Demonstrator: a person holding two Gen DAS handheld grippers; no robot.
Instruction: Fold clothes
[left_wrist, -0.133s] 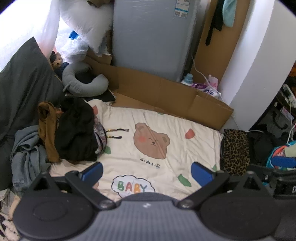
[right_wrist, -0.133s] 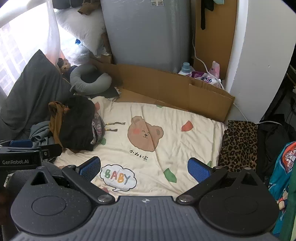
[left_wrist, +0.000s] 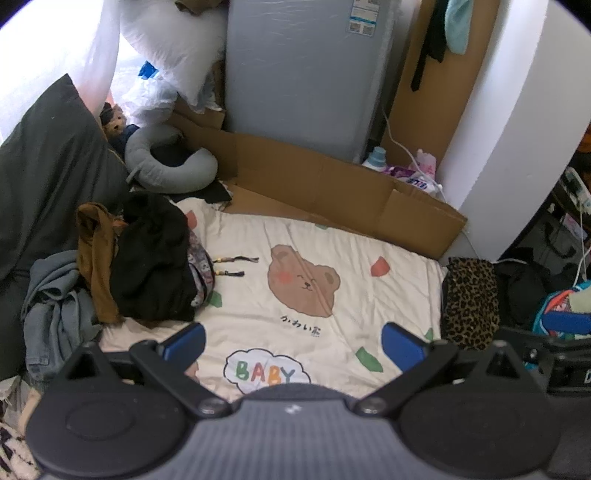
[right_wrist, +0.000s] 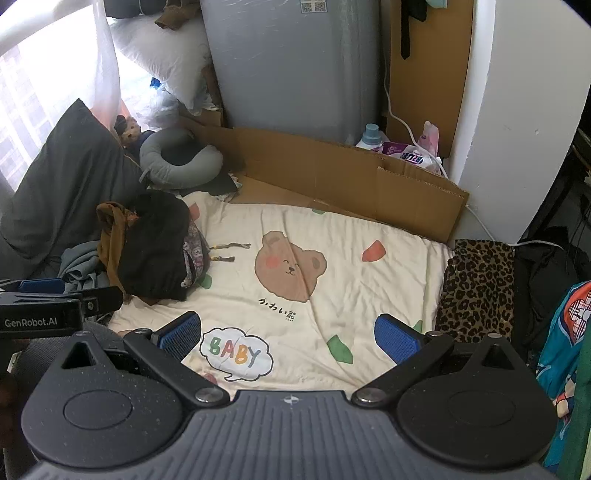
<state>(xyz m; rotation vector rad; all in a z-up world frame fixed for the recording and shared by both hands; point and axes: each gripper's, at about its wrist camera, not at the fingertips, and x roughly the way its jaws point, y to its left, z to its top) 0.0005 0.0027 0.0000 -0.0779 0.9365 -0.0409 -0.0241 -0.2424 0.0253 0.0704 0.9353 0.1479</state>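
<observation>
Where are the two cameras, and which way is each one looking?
Left wrist: sits on the left gripper, looks forward and down at the bear blanket; its own open jaws show, and the right gripper at the right edge.
Right wrist: sits on the right gripper, faces the same way; its open jaws show, and the left gripper at the left edge.
Both share the blanket, the pile of clothes, the cardboard and the grey neck pillow.

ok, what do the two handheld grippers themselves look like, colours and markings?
Both match: the left gripper and right gripper each have a ribbed dark grey body, black linkage arms on silver pivot pins, two round black discs, and blue textured finger pads. Seen from the right wrist view, the left unit's black side carries white "GenRobot.AI" lettering. No cables or sleeves visible.
</observation>
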